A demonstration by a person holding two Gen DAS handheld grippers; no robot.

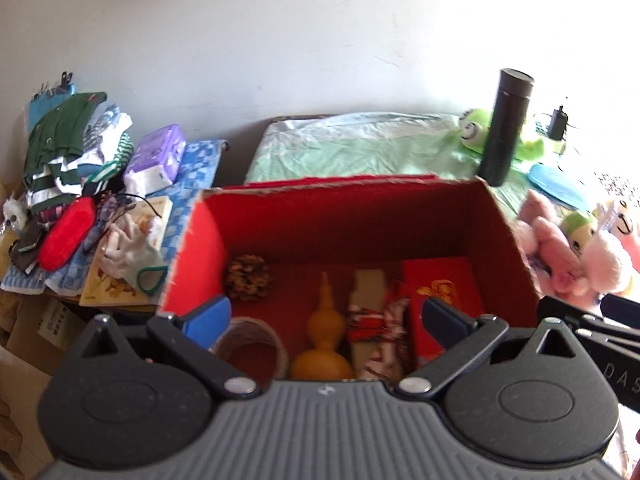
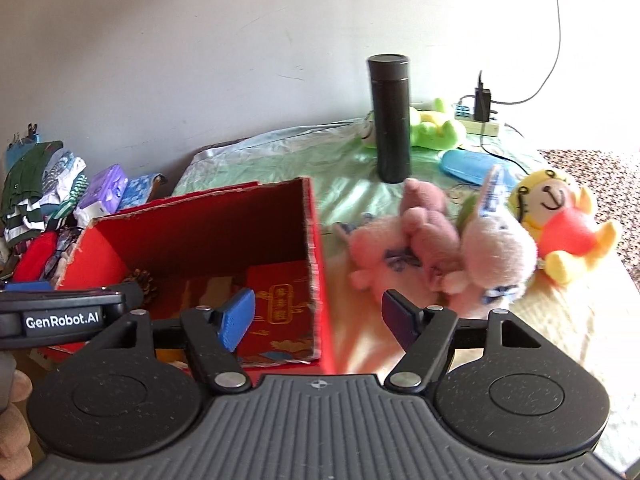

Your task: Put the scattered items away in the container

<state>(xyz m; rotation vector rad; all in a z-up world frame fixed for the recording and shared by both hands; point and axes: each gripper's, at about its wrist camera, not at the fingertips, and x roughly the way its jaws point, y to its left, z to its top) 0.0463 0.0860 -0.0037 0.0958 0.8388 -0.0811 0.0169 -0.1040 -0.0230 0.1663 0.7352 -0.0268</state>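
Red cardboard box (image 1: 348,220) already holds pine cone (image 1: 247,278), gourd (image 1: 325,338), red packet box (image 1: 442,296). We still have pink plush toys (image 2: 436,248), yellow plush (image 2: 560,228) and black flask (image 2: 390,120) lying outside it. Left gripper (image 1: 326,318) over the box, right gripper (image 2: 320,316) at its edge: both wide, empty.

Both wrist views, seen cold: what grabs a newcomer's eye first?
The open red box fills the middle of the left wrist view, already holding a yellow gourd, a pine cone and a red packet. In the right wrist view, a heap of pink plush toys lies on the bed just right of the box, with a yellow bear beside them and a tall black flask standing upright behind.
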